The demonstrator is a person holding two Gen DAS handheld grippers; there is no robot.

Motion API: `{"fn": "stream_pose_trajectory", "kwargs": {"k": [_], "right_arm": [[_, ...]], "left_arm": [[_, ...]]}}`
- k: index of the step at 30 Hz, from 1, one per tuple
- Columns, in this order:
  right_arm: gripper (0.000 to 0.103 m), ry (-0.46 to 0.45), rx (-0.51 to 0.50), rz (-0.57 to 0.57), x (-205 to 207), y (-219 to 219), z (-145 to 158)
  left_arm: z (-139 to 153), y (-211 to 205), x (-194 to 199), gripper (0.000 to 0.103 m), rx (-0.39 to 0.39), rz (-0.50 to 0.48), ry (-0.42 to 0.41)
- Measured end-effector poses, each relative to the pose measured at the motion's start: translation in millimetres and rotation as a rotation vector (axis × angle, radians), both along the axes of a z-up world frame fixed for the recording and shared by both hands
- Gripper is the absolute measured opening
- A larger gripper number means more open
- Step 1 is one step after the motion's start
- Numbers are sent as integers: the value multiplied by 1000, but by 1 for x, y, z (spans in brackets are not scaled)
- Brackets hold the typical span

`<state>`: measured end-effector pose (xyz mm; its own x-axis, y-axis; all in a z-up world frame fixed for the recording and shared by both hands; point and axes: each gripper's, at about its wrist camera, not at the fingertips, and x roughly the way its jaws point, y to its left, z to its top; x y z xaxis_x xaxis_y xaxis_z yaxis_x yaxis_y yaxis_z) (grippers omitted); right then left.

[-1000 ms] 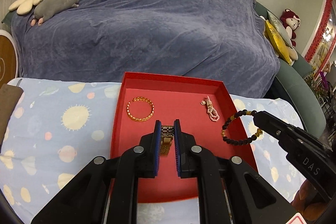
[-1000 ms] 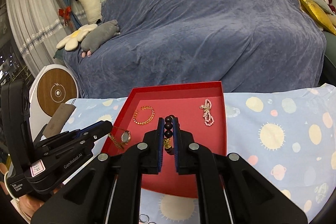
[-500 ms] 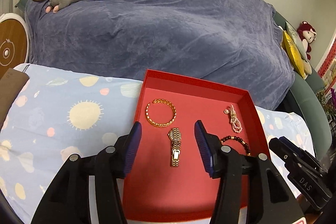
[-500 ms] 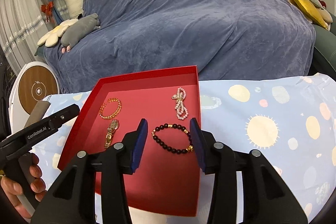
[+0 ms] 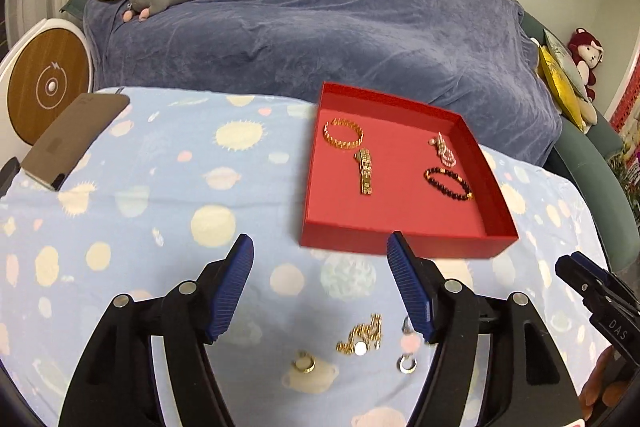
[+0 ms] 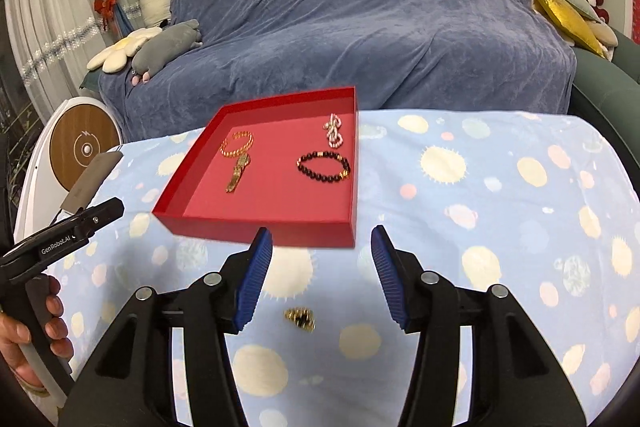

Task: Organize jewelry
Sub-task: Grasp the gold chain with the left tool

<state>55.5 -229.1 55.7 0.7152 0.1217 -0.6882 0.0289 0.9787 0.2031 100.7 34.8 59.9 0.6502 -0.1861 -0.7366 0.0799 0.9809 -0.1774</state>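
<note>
A red tray (image 5: 400, 241) (image 6: 256, 229) sits on the patterned cloth. In it lie a gold bangle (image 5: 343, 133) (image 6: 237, 144), a gold watch (image 5: 364, 171) (image 6: 238, 172), a pearl piece (image 5: 442, 152) (image 6: 334, 131) and a dark bead bracelet (image 5: 448, 183) (image 6: 323, 166). My left gripper (image 5: 320, 259) is open and empty, in front of the tray. Between its arms lie a gold chain (image 5: 362, 341), a gold ring (image 5: 306, 365) and silver rings (image 5: 407, 363). My right gripper (image 6: 322, 251) is open and empty above a small gold-and-dark piece (image 6: 300, 318).
A blue-covered sofa (image 5: 320, 15) stands behind the table. A brown phone-like slab (image 5: 74, 141) lies at the table's far left. A round white-and-wood device (image 5: 44, 87) stands left of it. The other gripper's tip shows at each view's edge (image 5: 592, 291) (image 6: 76, 227).
Both grippers opened, leaving the watch and the bead bracelet in the tray, then drew back toward the table's front edge. Loose jewelry on the cloth has come into view.
</note>
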Motion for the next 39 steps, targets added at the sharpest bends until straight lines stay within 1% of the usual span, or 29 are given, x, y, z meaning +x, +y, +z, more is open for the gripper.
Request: {"fn": "stream_pose_trajectory", "kwargs": {"k": [2,6,8,10,12,14,18,22,24,26,29,31,33,35,36,38,39], "right_arm": [[50,17,15,-9,-15,0,-7],[50,46,12,5,-31,8,-18],[50,53,-19,36,-31,15,-23],[50,56,-47,45,-34,21,-29],[50,75,-48,50,-33,21,-36],[50,91,-36,53,-32,20,-41],[50,115,-40,57,-29,20,-50],[50,128,-47,66,-29,21,-55],[50,130,-46,69,-30,21,-56],[50,130,-44,71,-29,20,-55],[50,133,-39,71,-29,19,-55],[50,138,-30,73,-28,18,-56],[50,144,-24,75,-27,19,-57],[50,146,-26,76,-26,20,-58],[50,146,-28,76,-26,21,-58],[50,147,-27,78,-26,22,-58],[50,147,-27,78,-25,22,-58]], "left_arm": [[-7,5,-15,66,-9,6,9],[-24,6,-36,66,32,3,6],[-35,0,-40,66,52,-41,22],[-45,-8,-44,66,81,-84,17],[-52,-16,-46,66,105,-116,13],[-60,-25,-46,66,114,-149,32],[-70,-37,-43,66,129,-180,51],[-79,-45,-37,57,135,-192,66],[-84,-47,-35,55,126,-189,79],[-88,-49,-32,51,125,-194,88],[-90,-57,-33,48,168,-201,61],[-91,-59,-33,45,179,-204,53],[-91,-61,-34,39,189,-209,48],[-90,-60,-33,27,186,-208,48],[-90,-60,-33,24,180,-211,48],[-90,-58,-32,11,181,-209,48],[-90,-57,-32,9,178,-208,48]]}}
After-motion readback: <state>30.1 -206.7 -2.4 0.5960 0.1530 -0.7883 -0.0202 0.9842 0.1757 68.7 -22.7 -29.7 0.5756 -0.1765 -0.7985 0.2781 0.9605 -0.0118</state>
